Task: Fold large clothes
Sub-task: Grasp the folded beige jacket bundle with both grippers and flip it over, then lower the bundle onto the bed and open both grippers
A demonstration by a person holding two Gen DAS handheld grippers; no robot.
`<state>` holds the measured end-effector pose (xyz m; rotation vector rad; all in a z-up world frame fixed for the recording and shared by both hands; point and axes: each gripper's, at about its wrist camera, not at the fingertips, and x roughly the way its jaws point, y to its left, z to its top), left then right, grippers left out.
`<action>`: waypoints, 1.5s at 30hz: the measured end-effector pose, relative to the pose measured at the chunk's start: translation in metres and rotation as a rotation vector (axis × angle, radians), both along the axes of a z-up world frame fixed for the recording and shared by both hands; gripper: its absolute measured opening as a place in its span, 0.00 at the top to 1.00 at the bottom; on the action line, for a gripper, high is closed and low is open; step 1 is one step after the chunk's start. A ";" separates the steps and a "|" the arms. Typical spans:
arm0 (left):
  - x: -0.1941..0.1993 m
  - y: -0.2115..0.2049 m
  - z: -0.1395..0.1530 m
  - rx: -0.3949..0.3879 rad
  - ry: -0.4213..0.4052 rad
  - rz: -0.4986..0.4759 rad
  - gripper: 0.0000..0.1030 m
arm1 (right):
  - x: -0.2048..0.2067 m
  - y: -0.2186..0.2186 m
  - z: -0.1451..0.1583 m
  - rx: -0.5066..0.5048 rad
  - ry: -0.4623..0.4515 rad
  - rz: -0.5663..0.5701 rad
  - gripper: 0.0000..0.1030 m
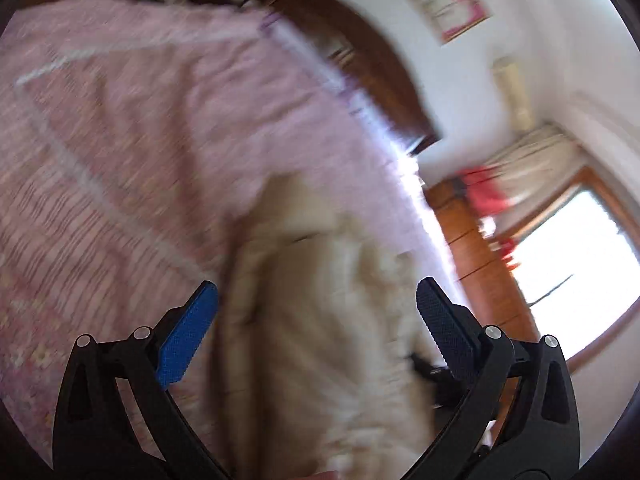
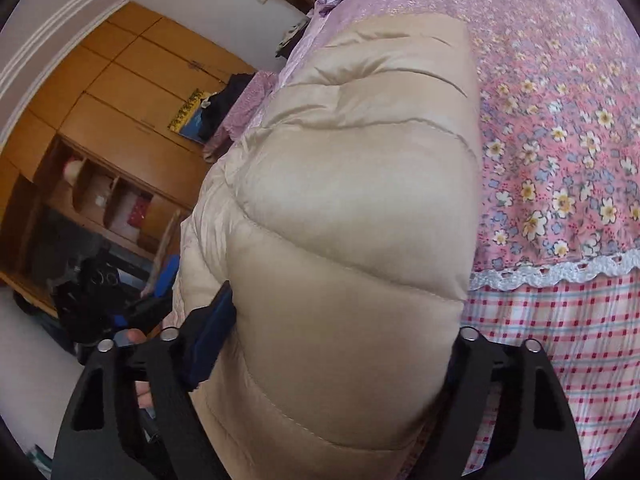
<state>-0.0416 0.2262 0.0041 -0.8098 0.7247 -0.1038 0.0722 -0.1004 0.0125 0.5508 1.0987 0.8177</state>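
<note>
**A:** Where is the coat (image 2: 352, 216) right now?

**B:** On the bed (image 2: 560, 128), along the bed's side edge, stretching away over the flowered bedspread toward the headboard. It is a puffy beige quilted coat. Its near end bulges between the arms of the right gripper (image 2: 344, 344).

**A:** So the right gripper has hold of it?

**B:** It looks that way. One blue pad (image 2: 214, 336) presses into the padding; the other is hidden behind the bulge. I judge it is clamped on a thick roll of coat, with the jaws held fairly wide by the stuffing.

**A:** And the left gripper (image 1: 316, 332)?

**B:** Spread wide, holding nothing. It hangs above the coat, and its picture is smeared, so details on that side are unclear.

**A:** What could go wrong?

**B:** Mainly the grip. The fabric looks slick and the filling springy, so a pull could squeeze the roll out from between the pads. Also, the coat lies right at the bed's edge; with only one end held, the free part could slide off toward the floor.

**A:** Anything else?

**B:** If the left gripper pinches only the outer layer, the fold would drag crooked and the padding would puff back open.
</note>
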 end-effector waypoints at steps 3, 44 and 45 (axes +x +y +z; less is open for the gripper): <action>0.013 -0.014 -0.025 -0.015 0.104 -0.100 0.04 | 0.001 -0.008 -0.003 0.011 -0.014 -0.003 0.32; 0.195 -0.192 0.019 0.331 -0.110 -0.280 0.34 | 0.118 -0.168 0.028 -0.208 -0.293 -0.175 0.41; 0.179 -0.199 0.028 0.491 -0.162 -0.222 0.36 | 0.115 -0.171 0.027 -0.204 -0.291 -0.182 0.34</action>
